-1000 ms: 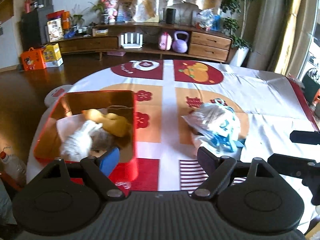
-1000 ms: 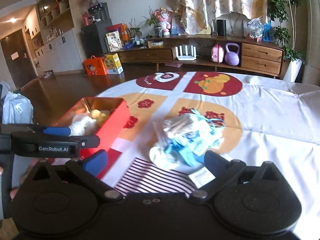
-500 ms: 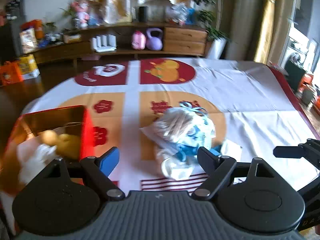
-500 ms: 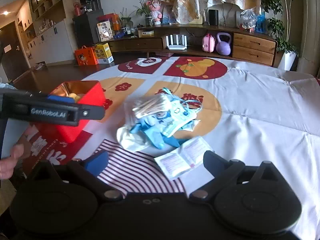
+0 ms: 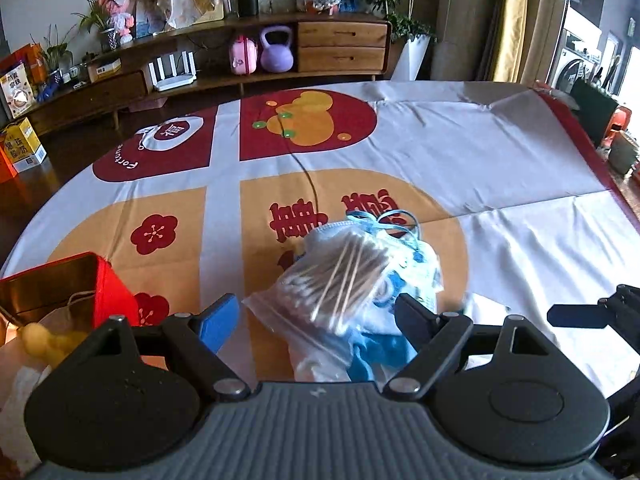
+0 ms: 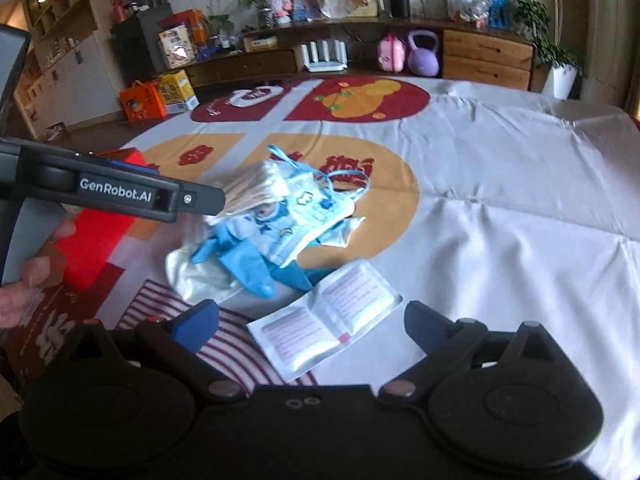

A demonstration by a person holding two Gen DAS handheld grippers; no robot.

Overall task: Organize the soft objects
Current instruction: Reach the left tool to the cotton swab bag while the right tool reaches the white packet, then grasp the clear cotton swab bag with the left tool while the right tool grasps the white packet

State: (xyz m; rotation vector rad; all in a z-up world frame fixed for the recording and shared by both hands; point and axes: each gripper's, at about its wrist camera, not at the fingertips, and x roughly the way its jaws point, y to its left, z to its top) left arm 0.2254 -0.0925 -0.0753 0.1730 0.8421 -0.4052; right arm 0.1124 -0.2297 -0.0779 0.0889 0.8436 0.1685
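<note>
A pile of soft things lies mid-table: a clear bag of cotton swabs (image 5: 340,276) on top, blue-and-white masks (image 6: 308,208) and blue gloves (image 6: 248,264) under it. My left gripper (image 5: 316,316) is open, its fingers on either side of the pile's near end. A red box (image 5: 104,292) at the left holds a yellow plush toy (image 5: 44,340) and white fabric. My right gripper (image 6: 310,320) is open and empty just above a flat white packet (image 6: 324,320), which lies in front of the pile. The left gripper's finger (image 6: 120,194) shows in the right wrist view.
The round table wears a white cloth (image 5: 460,152) with red and orange prints. A wooden sideboard (image 5: 280,52) with a purple kettlebell stands beyond the table. Boxes stand on the floor at the far left (image 6: 156,98).
My left gripper swung right, from over the red box to the pile, and now straddles it. My right gripper moved forward and left over the white packet.
</note>
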